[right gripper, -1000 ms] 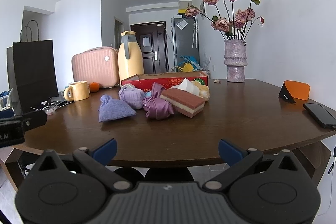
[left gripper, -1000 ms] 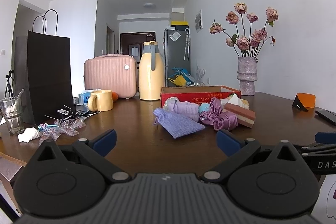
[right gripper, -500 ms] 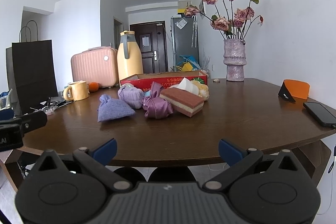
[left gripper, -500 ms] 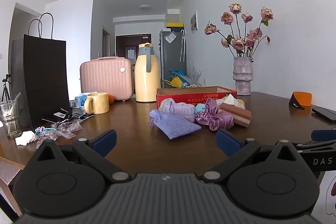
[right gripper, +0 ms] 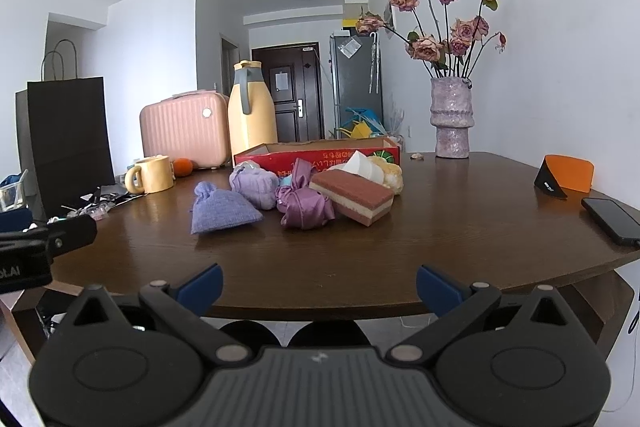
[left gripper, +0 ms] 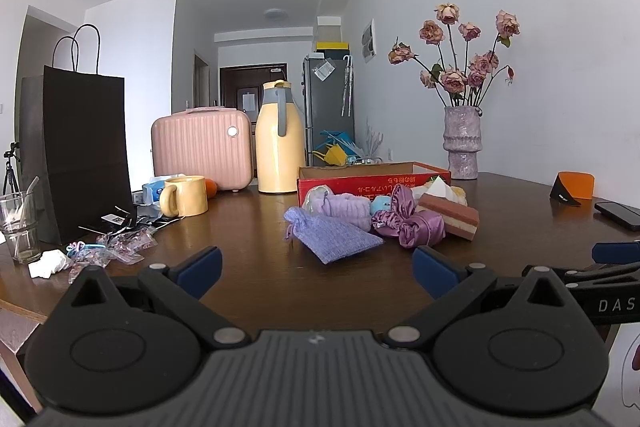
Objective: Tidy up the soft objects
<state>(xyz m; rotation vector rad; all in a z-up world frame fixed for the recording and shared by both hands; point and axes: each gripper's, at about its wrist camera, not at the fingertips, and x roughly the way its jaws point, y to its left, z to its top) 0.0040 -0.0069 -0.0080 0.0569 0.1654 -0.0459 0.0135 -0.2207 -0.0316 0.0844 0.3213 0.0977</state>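
A low red cardboard box (left gripper: 374,179) with an open top sits on the dark, glossy wooden table (left gripper: 248,267), and the soft things are bunched just in front of it. Nearest the cameras lies a flat blue-violet drawstring pouch (left gripper: 332,237) of coarse woven cloth, its neck gathered into a small knot. Behind it, closer to the box, is a plump lilac fuzzy bundle (left gripper: 346,209), and beside that a shiny purple satin scrunchie (left gripper: 408,225), crumpled and folded on itself. To the right of the scrunchie rests a rectangular sponge block (left gripper: 450,219) in pink and cream layers, tilted up against a white tissue (right gripper: 360,163) and a yellow fluffy lump (right gripper: 390,171) that touch the box front. The left gripper (left gripper: 316,267) hangs over the near part of the table with its blue-padded fingers spread wide and holding nothing. The right gripper (right gripper: 318,285) sits at the table's near edge, its fingers likewise spread wide and bare. Left of the box stand a smooth yellow jug (left gripper: 280,139), a ribbed pink case (left gripper: 202,149), a yellow mug (left gripper: 186,195) and a black paper bag (left gripper: 76,155); right of the box stands a rough mauve vase (left gripper: 460,143) of dried roses.
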